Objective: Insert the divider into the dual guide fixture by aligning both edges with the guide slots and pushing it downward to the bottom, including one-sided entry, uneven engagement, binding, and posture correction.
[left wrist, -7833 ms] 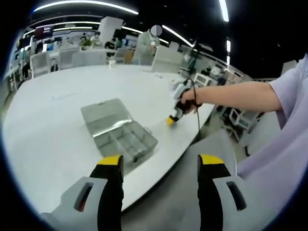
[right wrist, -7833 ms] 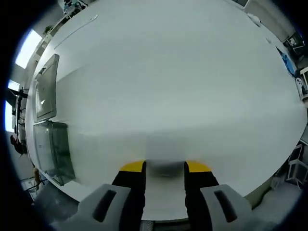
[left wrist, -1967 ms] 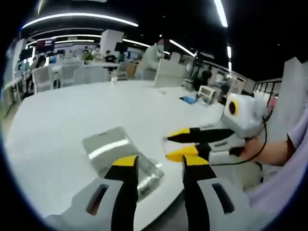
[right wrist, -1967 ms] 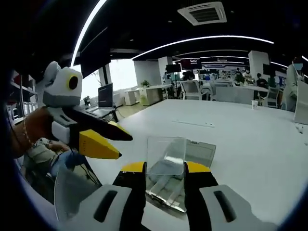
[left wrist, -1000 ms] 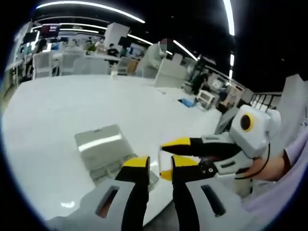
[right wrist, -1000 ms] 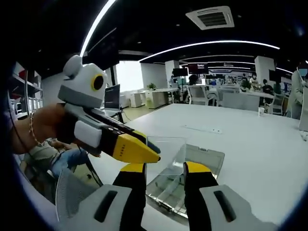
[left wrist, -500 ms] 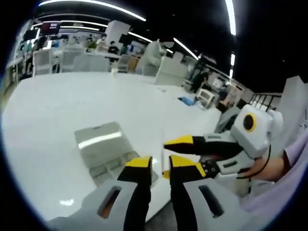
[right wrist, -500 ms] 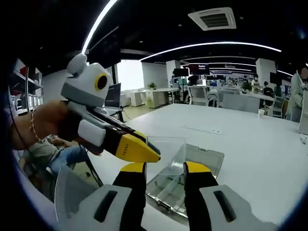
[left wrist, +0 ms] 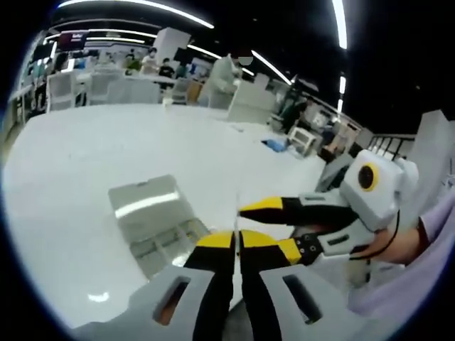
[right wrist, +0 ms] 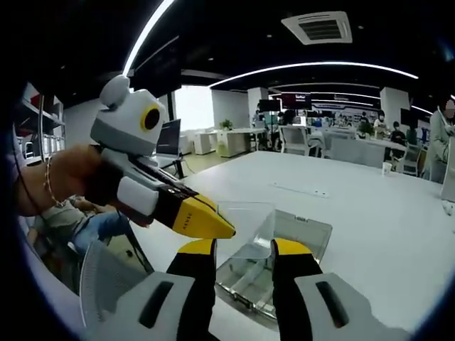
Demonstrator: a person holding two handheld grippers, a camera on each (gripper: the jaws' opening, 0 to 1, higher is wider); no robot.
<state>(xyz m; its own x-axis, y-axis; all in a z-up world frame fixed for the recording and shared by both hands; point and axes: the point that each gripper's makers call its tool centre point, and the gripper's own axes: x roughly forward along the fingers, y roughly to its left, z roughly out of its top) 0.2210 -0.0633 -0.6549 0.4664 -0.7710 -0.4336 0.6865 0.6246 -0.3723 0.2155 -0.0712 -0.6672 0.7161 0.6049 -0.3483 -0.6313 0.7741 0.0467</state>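
Observation:
My right gripper (right wrist: 244, 249) is shut on a clear plastic divider (right wrist: 245, 224), which stands upright between its yellow-tipped jaws above the table. My left gripper (right wrist: 206, 222) reaches in from the left with its tips pinched on the divider's left edge. In the left gripper view my left gripper (left wrist: 237, 240) has its jaws together, and the sheet shows only edge-on. The right gripper (left wrist: 257, 227) comes in from the right, just beyond those tips. Below them lies the guide fixture (right wrist: 249, 280), a clear compartment box (left wrist: 167, 245) with its lid (left wrist: 146, 209) open flat.
The box sits near the edge of a big white table (left wrist: 106, 142) (right wrist: 370, 213). A hand (right wrist: 50, 185) with a bracelet holds the left gripper. A grey chair back (right wrist: 106, 284) and a seated person (right wrist: 92, 227) are low on the left. Desks, chairs and people fill the far background.
My left gripper's jaws have closed from well apart to together on the divider's edge. The right gripper keeps the divider lifted off the table and has barely moved in the last second.

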